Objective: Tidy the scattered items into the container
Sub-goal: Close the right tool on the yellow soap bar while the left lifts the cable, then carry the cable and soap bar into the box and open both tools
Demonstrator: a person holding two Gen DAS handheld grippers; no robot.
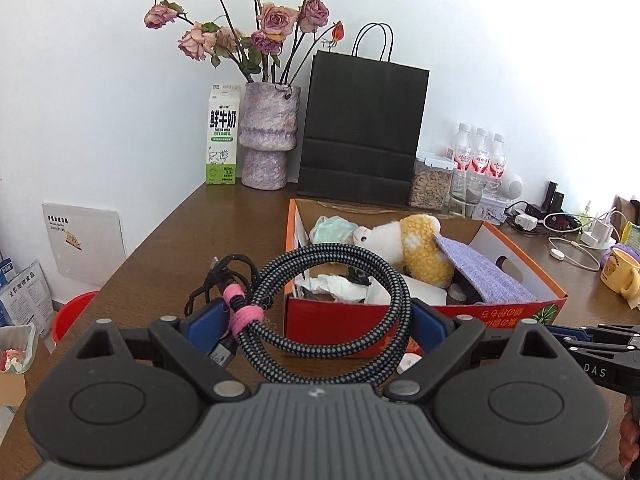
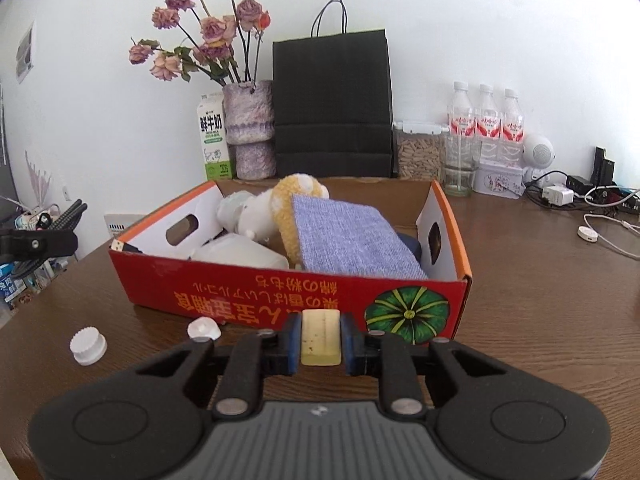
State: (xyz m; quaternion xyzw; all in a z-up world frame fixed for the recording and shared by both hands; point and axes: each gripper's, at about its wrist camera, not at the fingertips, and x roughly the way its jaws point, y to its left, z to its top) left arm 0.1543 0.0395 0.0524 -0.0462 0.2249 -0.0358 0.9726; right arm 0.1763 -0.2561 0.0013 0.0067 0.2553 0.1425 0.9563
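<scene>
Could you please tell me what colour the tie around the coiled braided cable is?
Pink; the tie shows best in the left wrist view.

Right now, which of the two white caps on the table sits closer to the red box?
The smooth white cap, almost against the red box; the ridged cap lies farther left.

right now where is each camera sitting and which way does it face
Left wrist: on the left gripper, facing the red box and back wall; its fingers hold a coiled cable.
Right wrist: on the right gripper, facing the box front; fingers clamp a yellow block.
Shared: box, black bag, vase.
</scene>
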